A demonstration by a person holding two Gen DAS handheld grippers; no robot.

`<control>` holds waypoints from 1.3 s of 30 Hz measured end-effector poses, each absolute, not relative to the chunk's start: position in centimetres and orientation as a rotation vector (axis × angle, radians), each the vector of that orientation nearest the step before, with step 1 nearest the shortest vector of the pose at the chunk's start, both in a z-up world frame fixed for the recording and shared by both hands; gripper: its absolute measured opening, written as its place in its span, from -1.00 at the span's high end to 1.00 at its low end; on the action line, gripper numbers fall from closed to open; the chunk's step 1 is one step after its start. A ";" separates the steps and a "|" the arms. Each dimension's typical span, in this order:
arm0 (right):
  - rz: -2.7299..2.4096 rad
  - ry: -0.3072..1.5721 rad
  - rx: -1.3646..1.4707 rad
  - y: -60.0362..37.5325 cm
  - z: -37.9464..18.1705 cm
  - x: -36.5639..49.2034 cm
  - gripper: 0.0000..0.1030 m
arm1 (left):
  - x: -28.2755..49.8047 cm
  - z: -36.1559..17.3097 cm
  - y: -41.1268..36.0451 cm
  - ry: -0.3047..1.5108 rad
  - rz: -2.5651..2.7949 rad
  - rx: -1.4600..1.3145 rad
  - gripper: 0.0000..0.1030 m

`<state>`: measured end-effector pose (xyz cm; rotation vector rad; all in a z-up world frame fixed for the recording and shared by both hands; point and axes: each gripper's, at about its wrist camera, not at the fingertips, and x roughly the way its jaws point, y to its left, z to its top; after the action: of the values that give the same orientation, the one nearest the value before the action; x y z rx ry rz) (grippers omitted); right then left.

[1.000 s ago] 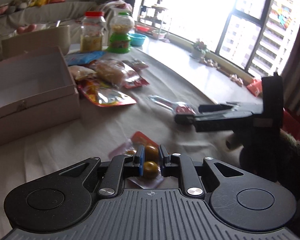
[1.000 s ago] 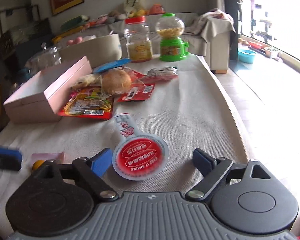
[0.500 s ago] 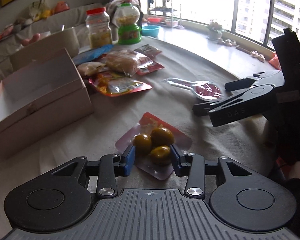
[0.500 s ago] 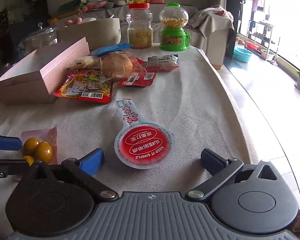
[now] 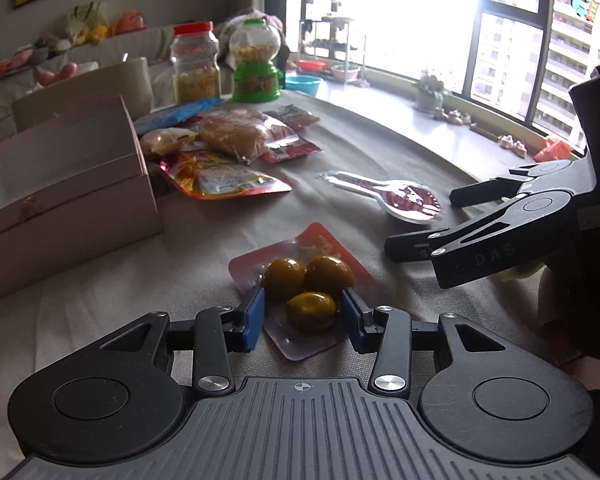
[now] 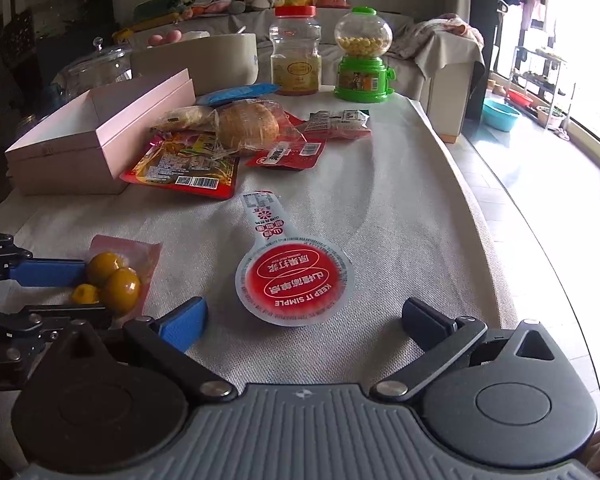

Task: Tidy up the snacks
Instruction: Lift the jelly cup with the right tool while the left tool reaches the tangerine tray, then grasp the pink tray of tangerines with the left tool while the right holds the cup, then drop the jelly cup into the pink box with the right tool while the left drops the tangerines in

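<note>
Nearest to us, the left tool [image 5: 302, 319] sits low over the cloth-covered surface [image 5: 100, 288] with its blue pads on either side of a clear pouch of yellow-brown fruits [image 5: 306, 284]. The pads [image 5: 253, 314] flank the pouch closely, but we cannot tell whether they are pressing it or standing just off it. From the right wrist view the same pouch [image 6: 114, 276] lies flat on the cloth at the near left.

The right tool [image 6: 306, 318] is spread wide, holding nothing. Just ahead of its fingertips lies a spoon-shaped jelly cup [image 6: 294, 276] with a red printed lid, its handle tab pointing away from us. In the left wrist view that cup [image 5: 410, 200] rests between the right tool's black arms [image 5: 500, 224] and the pile of snacks.

Farther on, a red and yellow snack bag [image 6: 182, 166] lies beside an open pink box [image 6: 76, 140] at the left. A wrapped bun [image 6: 248, 124] rests on the pile, with a small red packet [image 6: 288, 154] beside it and a blue packet [image 6: 238, 94] behind.

At the far edge stand a clear jar with a red lid [image 6: 296, 52] and a green candy dispenser [image 6: 364, 58], side by side.
</note>
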<state>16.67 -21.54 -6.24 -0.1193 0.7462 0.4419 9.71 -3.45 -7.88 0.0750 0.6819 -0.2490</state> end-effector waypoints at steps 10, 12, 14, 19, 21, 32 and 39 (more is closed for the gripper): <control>0.508 0.666 -0.179 -20.2 -4.7 16.7 -0.72 | 9.0 -7.5 -3.0 0.683 -0.271 0.041 0.40; 0.513 0.706 -0.177 -19.6 -4.9 17.6 -0.59 | 8.9 -7.6 -2.8 0.682 -0.274 0.033 0.40; 0.509 0.737 -0.157 -19.6 -5.1 18.3 -0.34 | 8.7 -7.5 -2.7 0.679 -0.276 0.026 0.40; 0.527 0.730 -0.126 -20.5 -3.6 16.7 -0.20 | 7.6 -6.7 -2.0 0.653 -0.275 0.012 0.40; 0.553 0.722 -0.147 -20.6 -2.8 15.3 -0.20 | 6.6 -6.3 -1.6 0.644 -0.276 0.022 0.40; 0.765 0.632 -0.238 -17.5 2.8 8.4 -0.20 | -1.4 -0.9 3.5 0.512 -0.156 0.020 0.40; 0.833 0.443 -0.164 -11.8 10.3 10.5 -0.20 | 1.2 6.6 10.0 0.261 0.019 0.058 0.40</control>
<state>10.48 -11.84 10.35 -0.1638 0.4434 0.8329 1.22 10.03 6.56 0.0580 0.2614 0.0186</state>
